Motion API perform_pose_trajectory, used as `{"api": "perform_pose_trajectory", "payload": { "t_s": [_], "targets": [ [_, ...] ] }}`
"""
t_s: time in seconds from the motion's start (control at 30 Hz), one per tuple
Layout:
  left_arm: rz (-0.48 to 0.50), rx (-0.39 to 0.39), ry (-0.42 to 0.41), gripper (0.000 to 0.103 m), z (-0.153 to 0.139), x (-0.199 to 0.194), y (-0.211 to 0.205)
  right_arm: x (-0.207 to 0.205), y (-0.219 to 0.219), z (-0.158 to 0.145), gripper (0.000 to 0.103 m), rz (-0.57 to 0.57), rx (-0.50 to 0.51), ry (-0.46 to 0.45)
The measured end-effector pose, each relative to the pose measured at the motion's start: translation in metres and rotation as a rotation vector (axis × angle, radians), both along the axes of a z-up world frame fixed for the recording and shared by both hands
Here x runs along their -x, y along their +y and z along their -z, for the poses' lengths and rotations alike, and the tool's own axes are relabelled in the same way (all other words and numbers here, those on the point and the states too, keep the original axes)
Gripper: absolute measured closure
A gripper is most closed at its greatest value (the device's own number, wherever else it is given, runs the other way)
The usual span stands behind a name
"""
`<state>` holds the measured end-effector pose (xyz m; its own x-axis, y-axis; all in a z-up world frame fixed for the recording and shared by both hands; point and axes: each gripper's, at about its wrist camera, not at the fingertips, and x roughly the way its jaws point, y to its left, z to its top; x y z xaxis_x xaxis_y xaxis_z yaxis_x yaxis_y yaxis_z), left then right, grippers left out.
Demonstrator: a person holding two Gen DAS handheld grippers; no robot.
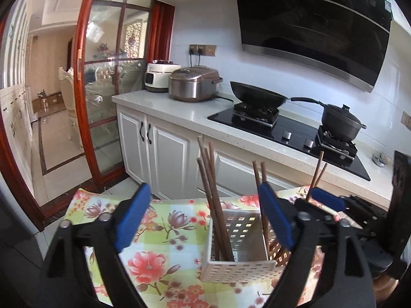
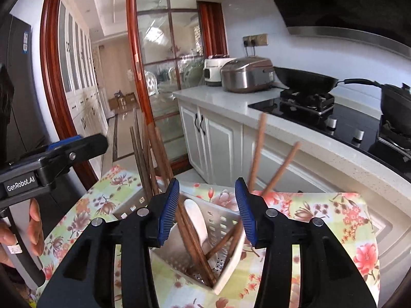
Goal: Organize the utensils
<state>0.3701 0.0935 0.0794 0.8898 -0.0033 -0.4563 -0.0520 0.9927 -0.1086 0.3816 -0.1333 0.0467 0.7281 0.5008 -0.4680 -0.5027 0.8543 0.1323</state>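
A white perforated utensil holder (image 1: 239, 265) stands on a floral tablecloth (image 1: 143, 231). Brown chopsticks (image 1: 213, 200) lean upright in its left compartment. My left gripper (image 1: 204, 192) hangs open and wide above the holder, its blue pads touching nothing. In the right wrist view the holder (image 2: 221, 227) contains more chopsticks (image 2: 191, 228) and a white spoon (image 2: 196, 211). My right gripper (image 2: 207, 187) is open over that compartment. Two blurred chopsticks (image 2: 257, 151) stand loose behind its right finger. The left gripper's finger (image 2: 77, 148) shows at the left edge.
A white counter (image 1: 179, 110) runs behind, with two rice cookers (image 1: 192, 83), a black wok (image 1: 257, 95) and a lidded pot (image 1: 341, 123) on a black hob. White cabinets (image 1: 164, 154) lie below it. A red-framed glass door (image 1: 113, 77) is at left. A hand (image 2: 33, 231) grips the left tool's handle.
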Motion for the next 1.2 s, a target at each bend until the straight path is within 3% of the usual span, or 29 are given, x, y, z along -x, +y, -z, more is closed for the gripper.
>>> {"api": "perform_pose_trajectory", "payload": {
  "t_s": [0.13,0.4,0.5,0.67,0.9,1.1,1.2],
  "targets": [
    [-0.026,-0.012,-0.021,0.005,-0.004,0.016,-0.001,0.011,-0.013,-0.009,0.056,0.022,-0.005,-0.019],
    [-0.071,-0.112,-0.038,0.005,-0.019,0.047,-0.011,0.039,-0.036,-0.033,0.039,0.066,-0.044,-0.067],
    [-0.098,-0.149,-0.061,0.005,-0.020,0.067,-0.014,0.056,-0.041,-0.035,0.029,0.078,-0.044,-0.090],
    [-0.105,-0.157,-0.099,0.005,-0.009,0.098,-0.017,0.093,-0.049,-0.028,0.018,0.090,-0.040,-0.148],
    [-0.060,-0.120,-0.109,0.005,0.017,0.133,-0.019,0.122,-0.063,-0.009,0.018,0.120,-0.084,-0.129],
    [-0.024,-0.065,-0.113,0.005,0.031,0.150,-0.020,0.136,-0.063,0.007,0.018,0.152,-0.060,-0.116],
    [-0.021,-0.074,-0.102,0.005,0.039,0.157,-0.026,0.141,-0.059,0.016,0.018,0.160,-0.035,-0.109]
  ]
}}
